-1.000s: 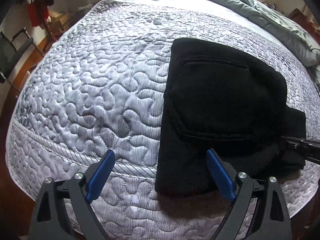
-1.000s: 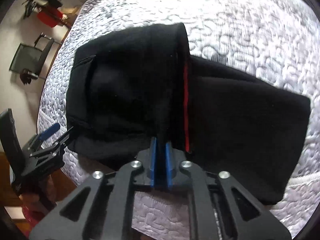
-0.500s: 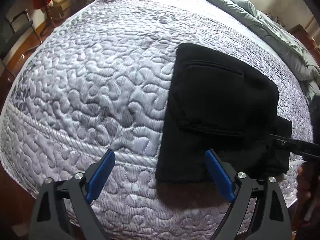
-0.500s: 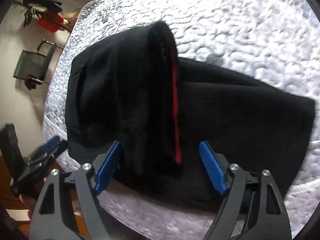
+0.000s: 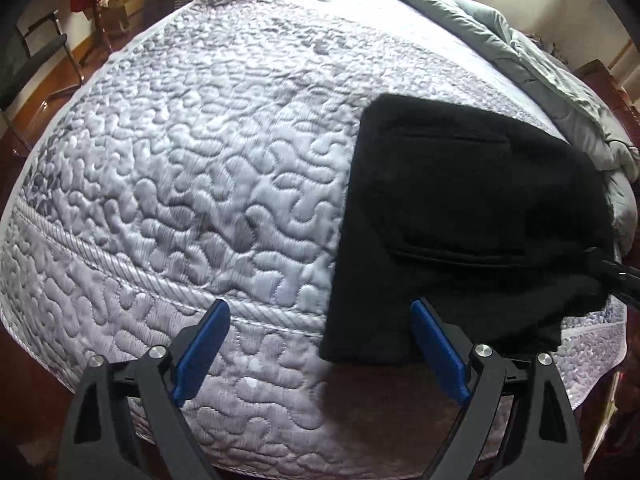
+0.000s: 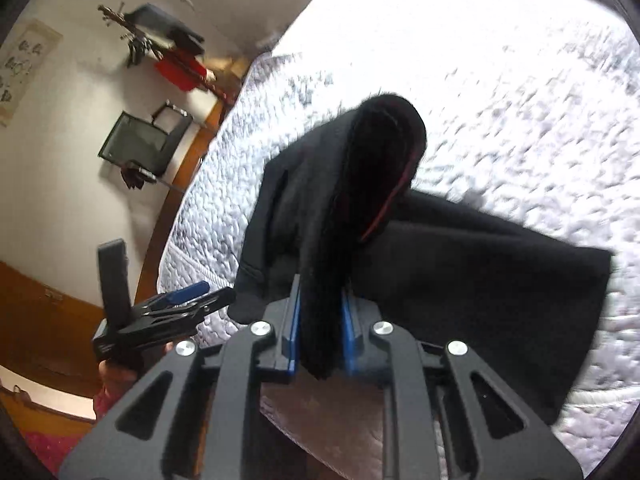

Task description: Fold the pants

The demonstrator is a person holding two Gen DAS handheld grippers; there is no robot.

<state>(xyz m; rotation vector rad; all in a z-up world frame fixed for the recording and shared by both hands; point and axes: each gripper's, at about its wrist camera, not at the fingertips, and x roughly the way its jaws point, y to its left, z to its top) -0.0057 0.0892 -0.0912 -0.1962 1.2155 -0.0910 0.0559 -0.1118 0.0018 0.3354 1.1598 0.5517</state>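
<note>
- Right wrist view: your right gripper (image 6: 319, 322) has its blue pads closed on a thick bunch of the black pants (image 6: 480, 272), and that bunch rises in a hump above the rest of the cloth, showing a thin red stripe (image 6: 394, 196) on its inner edge.
- The pants lie partly folded at the near edge of the bed (image 5: 180, 168), on the quilted grey cover, with one flat panel spread out to the right of the lifted part.
- Left wrist view: your left gripper (image 5: 320, 344) is wide open and holds nothing; it hangs just off the bed's edge, its right pad close to the near left corner of the pants (image 5: 460, 220).
- Risk: the pinched bunch looks several layers thick. If the pads grip only the outer layers, the inner ones could slide out as you carry the fold over.
- Risk: nothing pins the lower layer. Pulling the fold across could drag the whole garment toward the edge, and the near hem already sits at the bed's lip.
- Risk: a crooked lay-down would leave the edges uneven, since only one point is held.
</note>
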